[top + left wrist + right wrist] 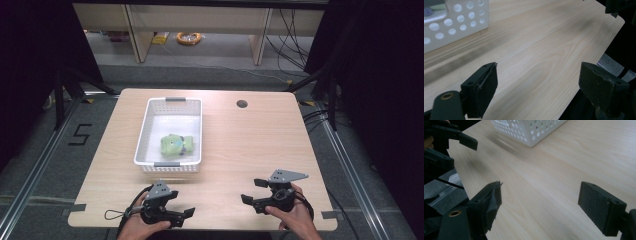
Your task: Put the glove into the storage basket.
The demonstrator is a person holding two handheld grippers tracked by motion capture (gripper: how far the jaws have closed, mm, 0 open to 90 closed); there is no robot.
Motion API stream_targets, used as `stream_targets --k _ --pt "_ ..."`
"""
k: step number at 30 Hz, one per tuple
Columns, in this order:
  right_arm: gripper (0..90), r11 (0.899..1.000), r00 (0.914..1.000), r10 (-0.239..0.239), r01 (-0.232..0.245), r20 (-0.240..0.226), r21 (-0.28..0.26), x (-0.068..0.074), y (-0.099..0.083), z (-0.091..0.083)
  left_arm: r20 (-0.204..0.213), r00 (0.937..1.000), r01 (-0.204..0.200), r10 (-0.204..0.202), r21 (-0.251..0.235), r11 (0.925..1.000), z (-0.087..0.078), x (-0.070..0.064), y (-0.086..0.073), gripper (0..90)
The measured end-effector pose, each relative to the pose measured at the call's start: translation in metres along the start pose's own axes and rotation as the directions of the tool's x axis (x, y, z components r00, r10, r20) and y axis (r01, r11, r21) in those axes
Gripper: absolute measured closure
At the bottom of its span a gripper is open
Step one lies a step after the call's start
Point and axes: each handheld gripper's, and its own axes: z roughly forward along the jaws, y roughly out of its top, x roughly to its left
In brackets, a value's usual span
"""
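White basket long axis runs away from person; left gripper and right gripper gape wide, empty.

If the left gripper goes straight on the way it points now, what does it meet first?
Probably the right gripper. The left gripper, jaws open, points right along the near table edge, past the white basket. Its view shows bare wood ahead; depth is unclear.

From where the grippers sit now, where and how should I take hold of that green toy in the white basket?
Come straight down from above: the basket walls block any sideways approach. Grip the green toy across its narrower width, probably with the nearer left gripper, whose jaws are already open. The toy's finer shape is too small to judge.
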Motion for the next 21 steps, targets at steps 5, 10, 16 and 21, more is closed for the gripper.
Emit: stream_targets --k 5,10,16,21 --pt "19.8 0.998 0.9997 0.002 -0.004 0.022 0.064 0.004 -0.015 0.002 -0.03 0.9984 -0.048 0.048 0.0 0.9988 -0.001 -0.005 -0.01 15.3" --pt "19.7 0.993 0.9984 -0.033 0.028 0.045 0.112 0.008 -0.029 0.003 -0.041 0.9963 -0.075 0.076 0.024 0.9969 -0.003 -0.006 -0.016 15.3" --pt "19.7 0.986 0.9971 -0.058 0.049 0.048 0.162 0.01 -0.038 0.007 -0.059 0.9945 -0.084 0.086 0.03 0.996 -0.002 -0.004 -0.017 15.4" --pt "19.7 0.983 0.9972 -0.07 0.065 0.025 0.171 0.011 -0.038 0.011 -0.066 0.9954 -0.069 0.07 0.018 0.9975 -0.001 0.001 -0.018 15.4"
